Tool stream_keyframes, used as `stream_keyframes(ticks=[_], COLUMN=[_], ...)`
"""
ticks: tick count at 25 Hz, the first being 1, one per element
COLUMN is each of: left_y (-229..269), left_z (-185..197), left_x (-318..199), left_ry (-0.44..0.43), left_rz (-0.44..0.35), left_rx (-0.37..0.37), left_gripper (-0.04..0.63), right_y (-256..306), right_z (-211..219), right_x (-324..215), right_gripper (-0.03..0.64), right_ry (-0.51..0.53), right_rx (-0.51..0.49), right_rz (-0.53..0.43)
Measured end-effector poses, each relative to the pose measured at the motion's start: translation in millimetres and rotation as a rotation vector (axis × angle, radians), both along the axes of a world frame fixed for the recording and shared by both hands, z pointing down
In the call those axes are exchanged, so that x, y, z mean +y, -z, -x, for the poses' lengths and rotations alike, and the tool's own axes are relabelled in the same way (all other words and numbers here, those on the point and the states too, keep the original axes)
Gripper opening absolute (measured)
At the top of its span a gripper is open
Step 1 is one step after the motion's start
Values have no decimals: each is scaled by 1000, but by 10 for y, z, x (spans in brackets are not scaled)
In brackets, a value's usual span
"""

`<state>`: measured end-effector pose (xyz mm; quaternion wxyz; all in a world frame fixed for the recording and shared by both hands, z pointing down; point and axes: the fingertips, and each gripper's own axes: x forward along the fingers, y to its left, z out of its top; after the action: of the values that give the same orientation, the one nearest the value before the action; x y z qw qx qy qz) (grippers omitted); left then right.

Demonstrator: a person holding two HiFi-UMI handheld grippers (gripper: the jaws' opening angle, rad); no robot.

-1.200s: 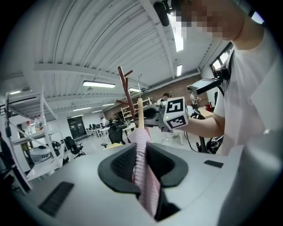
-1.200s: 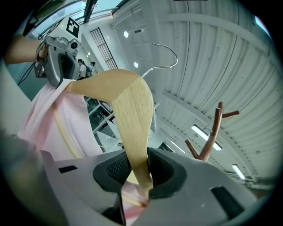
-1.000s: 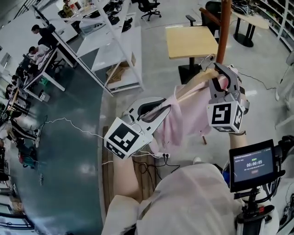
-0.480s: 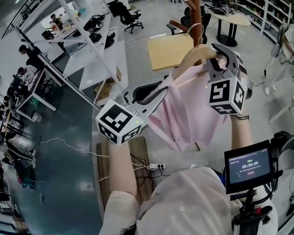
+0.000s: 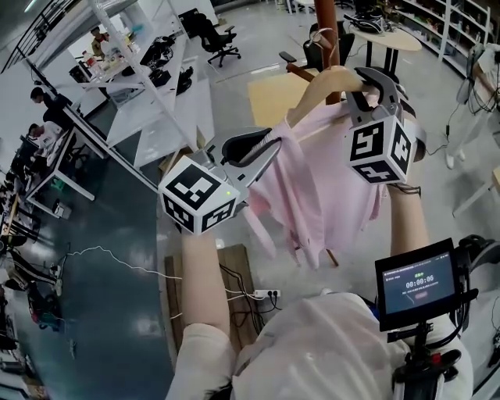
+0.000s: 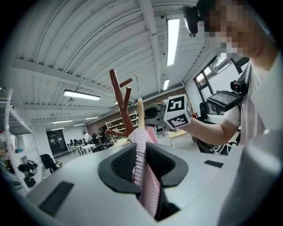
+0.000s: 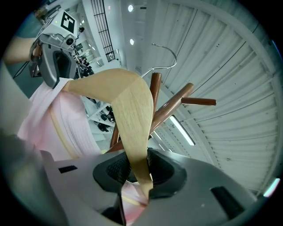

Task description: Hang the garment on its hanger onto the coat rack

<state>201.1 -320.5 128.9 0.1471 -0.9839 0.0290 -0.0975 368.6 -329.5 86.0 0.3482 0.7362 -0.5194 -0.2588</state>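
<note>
Before rack [image 5: 328,12]: wooden hanger [image 5: 322,87], pink garment [image 5: 320,195] draped on it. Right gripper [image 5: 362,92] jaws pinch hanger arm; left gripper [image 5: 267,148] jaws pinch garment.

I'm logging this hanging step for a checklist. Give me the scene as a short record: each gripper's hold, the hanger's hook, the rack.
left gripper: shut on a fold of the pink garment
right gripper: shut on one arm of the wooden hanger
hook: metal, free in the air, on no peg
coat rack: brown wood, angled pegs, just behind the hanger
garment: draped on the hanger, held up between both grippers
</note>
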Motion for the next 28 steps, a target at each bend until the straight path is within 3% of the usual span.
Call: stream_keyframes(ticks=[14,28], left_y=[-84,-325], left_z=[-11,-66], left_x=[-66,-135], left_ry=[7,-44], left_rz=[31,96], left_rx=[10,1], left_gripper=[77,77], right_y=[-77,-341], right_z=[0,-55], right_x=[-80,-64], right_gripper=[103,103], right_ry=[4,-33], right_rx=[10,14], right_rz=[58,115])
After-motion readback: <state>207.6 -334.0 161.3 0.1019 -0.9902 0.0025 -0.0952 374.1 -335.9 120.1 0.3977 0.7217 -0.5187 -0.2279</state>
